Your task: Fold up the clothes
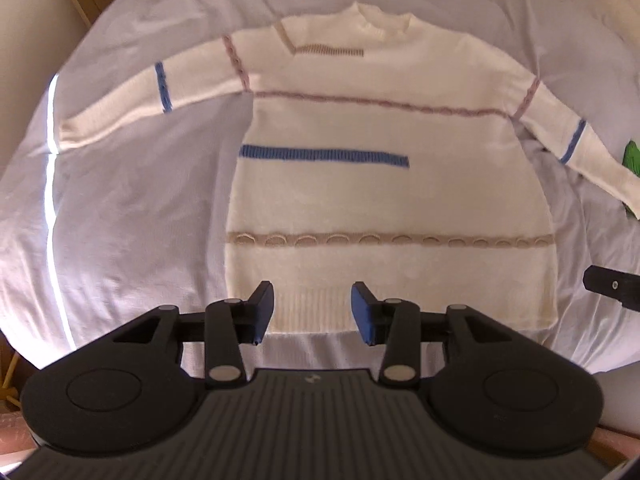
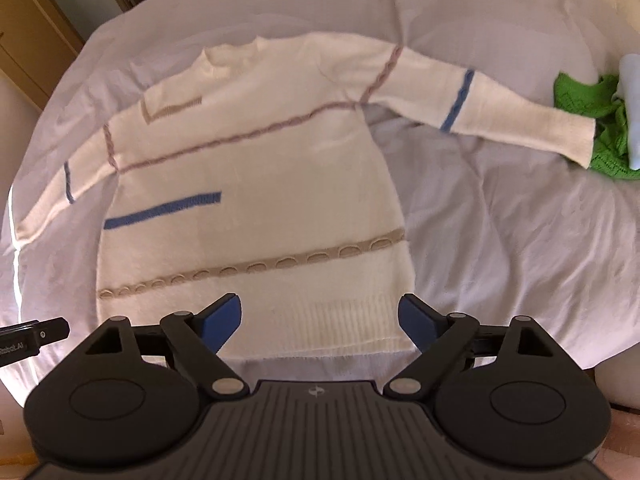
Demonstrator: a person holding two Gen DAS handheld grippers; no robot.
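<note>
Soft, warm light is filling both pictures, and the white sheet point(image 1: 120, 208) is looking a little purple. A thin strip of very bright light point(image 1: 54, 168) is glaring down the left side of the sheet. The sweater point(image 1: 380, 208) is casting a gray shadow beside its left edge. Everything is looking a bit fuzzy, most of all the sweater's stripes in the right wrist view. The round lens is bending the edges, and the corners are going dark.
</note>
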